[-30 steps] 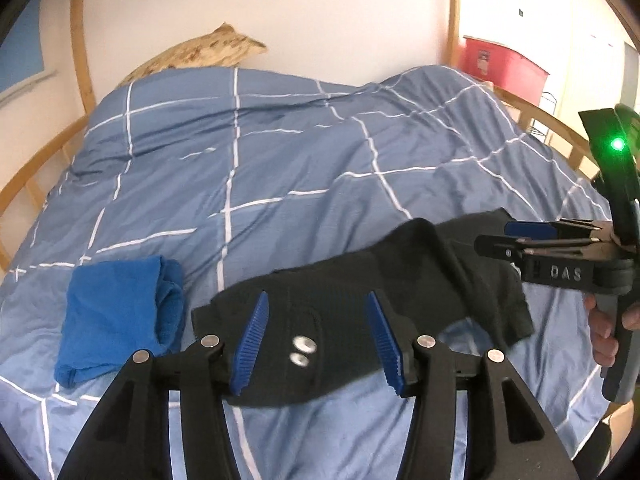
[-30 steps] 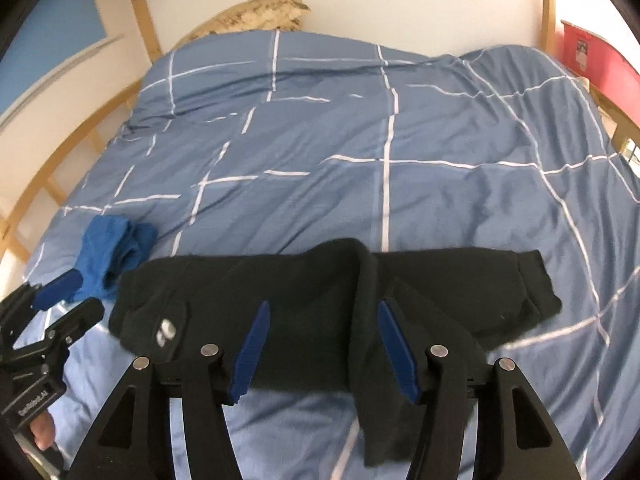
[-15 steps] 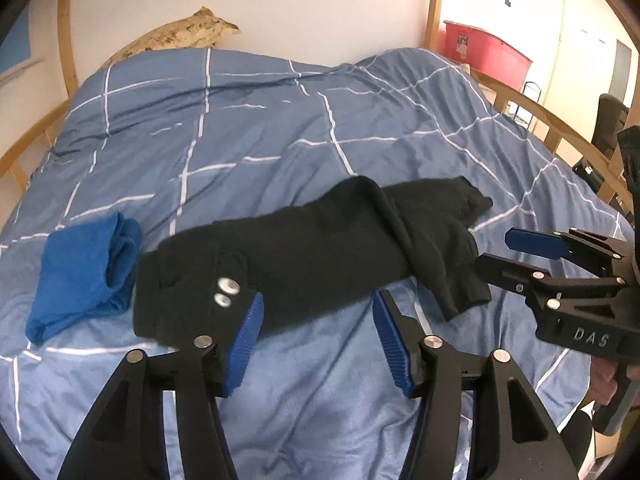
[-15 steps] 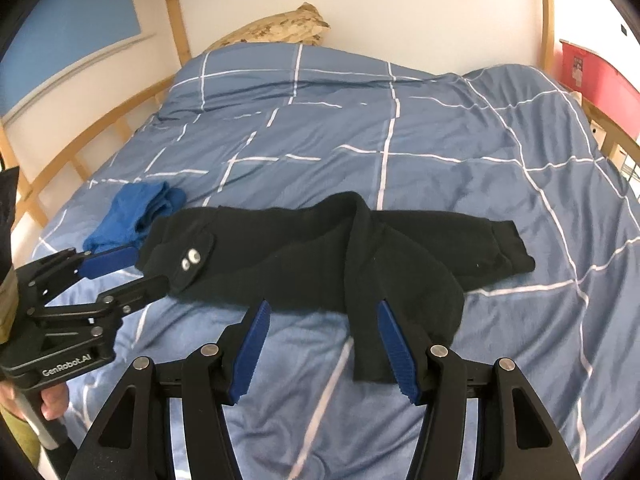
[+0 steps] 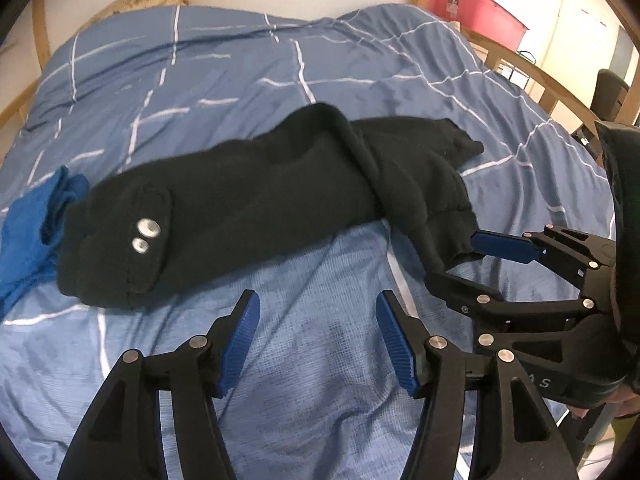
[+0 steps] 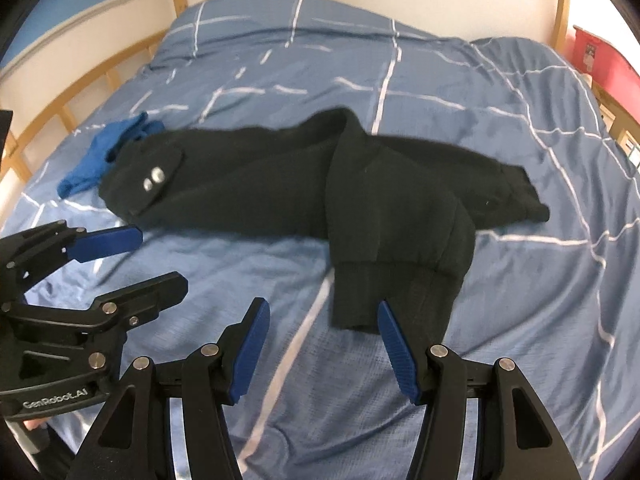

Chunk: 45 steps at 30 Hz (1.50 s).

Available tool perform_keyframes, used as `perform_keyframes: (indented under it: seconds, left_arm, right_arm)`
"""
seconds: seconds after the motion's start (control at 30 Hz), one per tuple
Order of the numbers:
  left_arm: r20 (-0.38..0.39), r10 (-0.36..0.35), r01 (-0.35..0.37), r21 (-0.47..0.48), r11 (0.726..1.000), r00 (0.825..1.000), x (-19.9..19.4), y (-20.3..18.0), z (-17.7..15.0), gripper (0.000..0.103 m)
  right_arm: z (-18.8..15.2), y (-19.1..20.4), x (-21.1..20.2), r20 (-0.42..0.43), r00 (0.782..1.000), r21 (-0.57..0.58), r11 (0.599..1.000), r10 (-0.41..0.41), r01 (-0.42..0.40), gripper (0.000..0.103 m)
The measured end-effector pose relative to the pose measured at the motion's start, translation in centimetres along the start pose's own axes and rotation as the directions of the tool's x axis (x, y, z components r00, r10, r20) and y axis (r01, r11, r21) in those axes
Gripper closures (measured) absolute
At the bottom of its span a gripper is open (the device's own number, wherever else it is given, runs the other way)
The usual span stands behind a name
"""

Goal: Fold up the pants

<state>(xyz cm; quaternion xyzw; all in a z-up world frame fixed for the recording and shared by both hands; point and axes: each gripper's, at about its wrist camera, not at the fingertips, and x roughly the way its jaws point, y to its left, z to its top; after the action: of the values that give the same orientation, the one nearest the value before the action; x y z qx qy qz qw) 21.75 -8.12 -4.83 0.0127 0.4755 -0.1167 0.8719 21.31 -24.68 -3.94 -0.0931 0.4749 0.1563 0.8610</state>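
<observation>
The black pants lie on the blue duvet of the bed, and I use them as the landmark for all places. Their long axis runs across both views, from the waist end with two metal snaps to the leg cuffs. One leg is bent toward the near edge of the bed, and its ribbed cuff points at the grippers. A blue cloth lies just beside the waist end.

The left gripper is over bare duvet on the near side of the pants, a little toward the waist end. Its jaws have just been opening, and nothing is between them.

The right gripper is nearer to the cloth: the ribbed cuff reaches just to its right blue pad, but the pad does not press on it. Its jaws stand apart and hold nothing.

I judge that the fold is not finished, because the bent leg does not lie along the other one. The right gripper is the better placed for taking this cuff, and the left one for the waist.
</observation>
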Motion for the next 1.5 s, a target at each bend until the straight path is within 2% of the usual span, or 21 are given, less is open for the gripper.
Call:
perform_keyframes:
  seconds: [0.17,0.4,0.47,0.5,0.57,0.6,0.73,0.83,0.97,1.1,1.2,1.3,1.5]
  left_arm:
    - [-0.029,0.017,-0.018,-0.016,1.0,0.999,1.6,0.6,-0.3,0.044]
    - [-0.046,0.024,-0.026,-0.027,0.999,0.999,2.7,1.2,-0.6,0.044]
    - [-0.046,0.027,-0.029,-0.029,0.999,0.999,3.0,1.2,-0.5,0.044]
    - [-0.046,0.029,-0.03,-0.031,0.999,0.999,3.0,1.2,-0.5,0.044]
    - [-0.042,0.027,-0.028,-0.032,0.999,0.999,3.1,1.1,-0.3,0.044]
    - [-0.039,0.025,-0.027,-0.033,0.999,0.999,3.1,1.1,-0.2,0.044]
    - [0.003,0.033,-0.032,-0.032,0.999,0.999,2.4,1.1,0.8,0.044]
    - [0.026,0.032,-0.031,-0.036,0.999,0.999,2.2,1.0,2.0,0.044]
    - [0.05,0.031,-0.029,-0.047,0.998,0.998,2.1,0.9,3.6,0.044]
    - [0.067,0.037,-0.033,-0.055,0.998,0.997,2.5,0.8,4.9,0.044]
    - [0.073,0.044,-0.039,-0.058,0.998,0.996,3.2,0.5,5.9,0.044]
    - [0.078,0.053,-0.049,-0.056,0.997,0.996,4.2,0.0,7.0,0.044]
    - [0.081,0.076,-0.073,-0.031,0.997,0.994,6.7,-1.3,9.1,0.044]
  right_arm:
    - [-0.2,0.0,1.5,-0.016,1.0,-0.015,1.0,-0.015,0.015,0.046]
    - [0.0,0.0,3.5,-0.018,0.996,-0.056,0.995,-0.082,0.081,0.048]
    - [0.1,0.0,4.0,-0.032,0.993,-0.077,0.991,-0.112,0.11,0.066]
    - [0.2,-0.1,4.2,-0.043,0.991,-0.084,0.989,-0.123,0.119,0.072]
    - [0.4,-0.6,4.2,-0.051,0.993,-0.077,0.991,-0.11,0.106,0.09]
    - [0.5,-0.8,3.9,-0.047,0.994,-0.071,0.992,-0.103,0.1,0.092]
    - [2.0,-2.8,1.0,0.043,0.993,-0.018,0.993,-0.113,0.114,0.094]
    - [3.8,-4.9,-1.0,0.107,0.984,0.038,0.99,-0.141,0.137,0.095]
    - [7.7,-8.3,-3.3,0.181,0.958,0.11,0.973,-0.223,0.205,0.095]
    - [11.5,-10.9,-3.6,0.201,0.936,0.149,0.953,-0.291,0.264,0.095]
    - [13.8,-12.5,-2.5,0.186,0.927,0.146,0.942,-0.325,0.301,0.095]
    - [15.4,-14.1,-0.2,0.134,0.921,0.134,0.928,-0.365,0.348,0.095]
    - [16.3,-17.7,4.6,0.052,0.921,0.142,0.916,-0.385,0.375,0.095]
